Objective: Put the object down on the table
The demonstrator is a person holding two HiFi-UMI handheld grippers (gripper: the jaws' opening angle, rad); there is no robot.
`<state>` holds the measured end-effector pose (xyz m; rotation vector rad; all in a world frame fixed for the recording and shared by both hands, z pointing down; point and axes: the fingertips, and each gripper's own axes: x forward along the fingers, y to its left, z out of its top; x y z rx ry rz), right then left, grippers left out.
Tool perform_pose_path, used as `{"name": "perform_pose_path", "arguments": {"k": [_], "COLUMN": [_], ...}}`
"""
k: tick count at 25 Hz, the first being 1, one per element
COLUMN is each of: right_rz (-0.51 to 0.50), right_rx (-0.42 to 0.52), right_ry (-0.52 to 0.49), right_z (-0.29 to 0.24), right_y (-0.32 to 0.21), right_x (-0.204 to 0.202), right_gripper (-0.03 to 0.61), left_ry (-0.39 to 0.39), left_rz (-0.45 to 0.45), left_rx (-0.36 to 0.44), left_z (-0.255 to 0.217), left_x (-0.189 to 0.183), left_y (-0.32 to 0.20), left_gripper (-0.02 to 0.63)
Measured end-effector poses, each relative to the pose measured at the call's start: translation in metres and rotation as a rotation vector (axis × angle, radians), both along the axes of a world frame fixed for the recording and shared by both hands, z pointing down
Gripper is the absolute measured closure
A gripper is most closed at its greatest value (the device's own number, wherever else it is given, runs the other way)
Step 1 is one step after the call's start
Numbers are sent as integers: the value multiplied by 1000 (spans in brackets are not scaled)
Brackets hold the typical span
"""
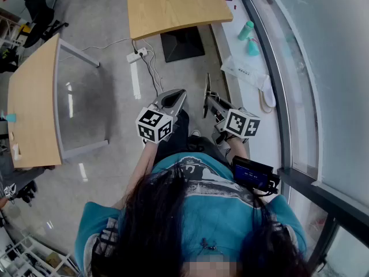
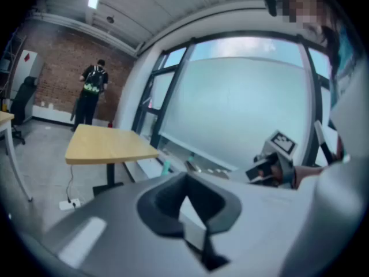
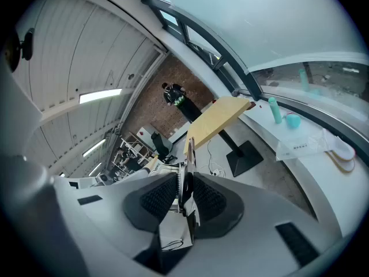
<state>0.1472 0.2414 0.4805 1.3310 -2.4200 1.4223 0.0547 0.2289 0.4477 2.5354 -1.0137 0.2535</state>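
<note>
Noted: right hand-held gripper (image 3: 183,195) clamped on thin flat dark object (image 3: 188,154), held in air well short of light wooden desk (image 1: 173,7). Also noted: left hand-held gripper (image 2: 185,180) closed together, empty. Placement judged not begun; approach, lowering, release outstanding.

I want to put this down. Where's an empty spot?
The wooden table ahead is bare all over. The left table is mostly bare, small bits along its outer edge. The window ledge is crowded: bottle, cup, bag.
</note>
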Motion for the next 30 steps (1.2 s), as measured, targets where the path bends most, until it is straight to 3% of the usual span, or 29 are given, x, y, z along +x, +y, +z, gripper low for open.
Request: {"name": "perform_pose_path", "arguments": {"k": [10,21,30], "right_rz": [39,44,77], "right_rx": [25,11,-8], "right_ry": [3,24,68], "right_z": [-4,-18,-18], "right_y": [-104,-253,-320], "right_x": [-13,-92,-117], "right_gripper": [480,480,480], "left_ry": [0,24,66], "left_rz": [27,62,85], "left_rx": [22,40,20], "left_z": [-1,-21,-15], "left_x": [-20,-90,-122], "left_y": [-105,-267,-343], "left_gripper": [611,611,611]}}
